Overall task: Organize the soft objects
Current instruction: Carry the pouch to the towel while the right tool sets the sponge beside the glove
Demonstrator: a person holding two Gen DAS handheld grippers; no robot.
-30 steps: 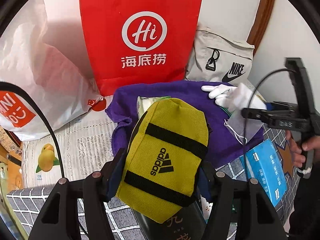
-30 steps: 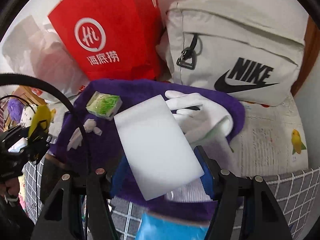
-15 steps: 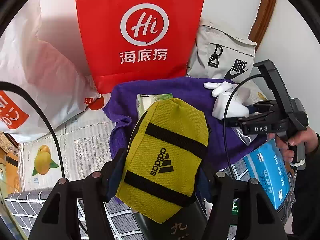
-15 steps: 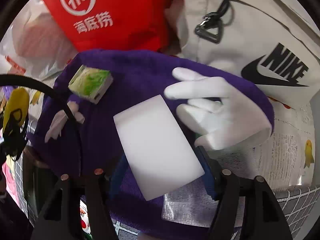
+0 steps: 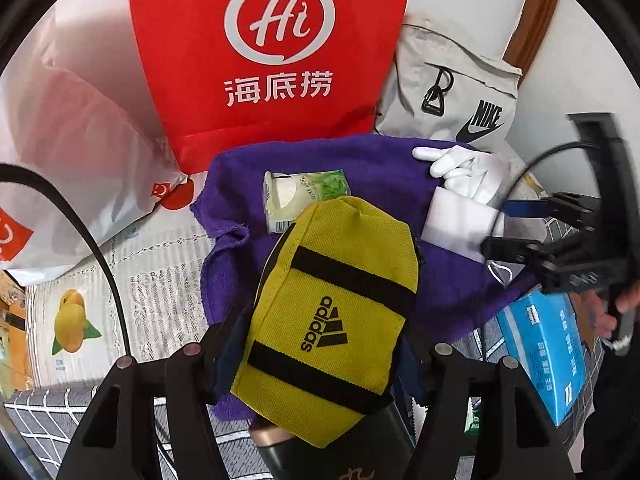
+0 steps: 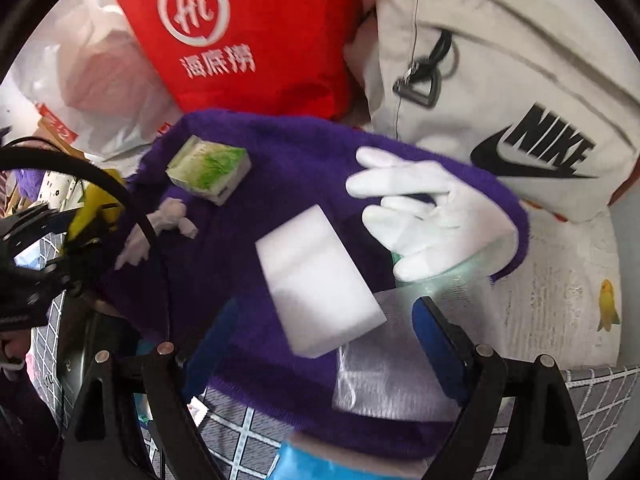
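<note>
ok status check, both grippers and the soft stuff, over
Left gripper shut on yellow pouch. Right gripper opening, white sponge loose on purple towel. White glove right beside sponge.

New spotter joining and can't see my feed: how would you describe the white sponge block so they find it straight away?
Find the big red Hi bag at the back; the purple towel lies spread before it. On the towel's near side, between the opening right gripper fingers, sits the white sponge block. Unlike the white glove beside it, it is a plain, smooth rectangle.
</note>
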